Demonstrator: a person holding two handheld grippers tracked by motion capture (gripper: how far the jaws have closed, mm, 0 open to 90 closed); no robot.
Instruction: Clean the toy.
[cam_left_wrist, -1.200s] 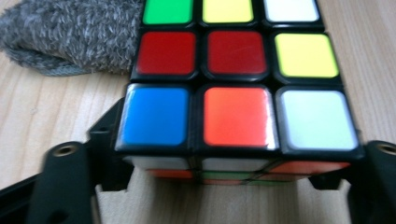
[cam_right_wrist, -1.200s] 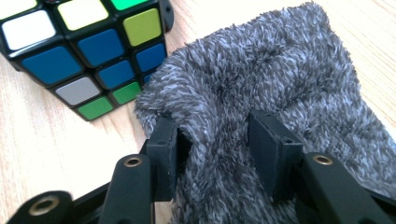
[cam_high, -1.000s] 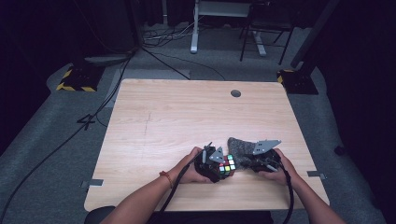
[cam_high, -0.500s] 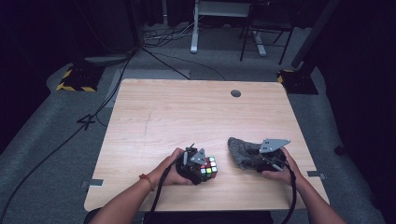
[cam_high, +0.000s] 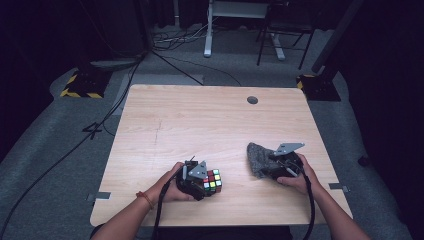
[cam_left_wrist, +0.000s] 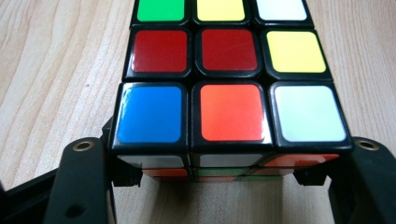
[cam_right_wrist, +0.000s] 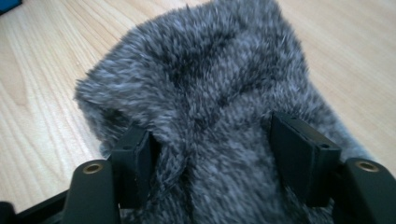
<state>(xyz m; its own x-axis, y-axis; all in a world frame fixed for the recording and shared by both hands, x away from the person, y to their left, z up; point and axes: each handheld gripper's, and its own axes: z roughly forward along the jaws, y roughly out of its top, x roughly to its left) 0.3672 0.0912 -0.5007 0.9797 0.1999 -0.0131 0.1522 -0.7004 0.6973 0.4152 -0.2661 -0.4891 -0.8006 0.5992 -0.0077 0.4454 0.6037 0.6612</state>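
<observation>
Separating the two items is the work in hand, and the frames bear it out. A second ago the puzzle cube (cam_high: 212, 181) and the grey furry cloth (cam_high: 260, 159) sat together at the near middle of the surface (cam_high: 200, 120), both grippers crowded over them. Now they lie well apart.

Left side: the left gripper (cam_high: 204, 181) has carried the cube toward the near left of the surface. Its jaws are clamped on the cube's two opposite sides; in the left gripper view the cube (cam_left_wrist: 229, 93) fills the gap between them from one jaw to the other, top face showing blue, orange and white squares nearest the camera. The cube appears to sit on or just above the wood; I cannot tell which.

Right side: the right gripper (cam_high: 272, 162) rests at the near right with the cloth. Its jaws have just been opening. In the right gripper view the cloth (cam_right_wrist: 210, 93) lies between them, its pile brushing both pads, yet the pads stand wide and do not appear to pinch it. The cloth lies bunched on the surface.

Assessment: the cube looks to have been drawn clear of the cloth, and the cloth is being let go. The cube remains firmly gripped, so placing or handling it is judged the next concern.
</observation>
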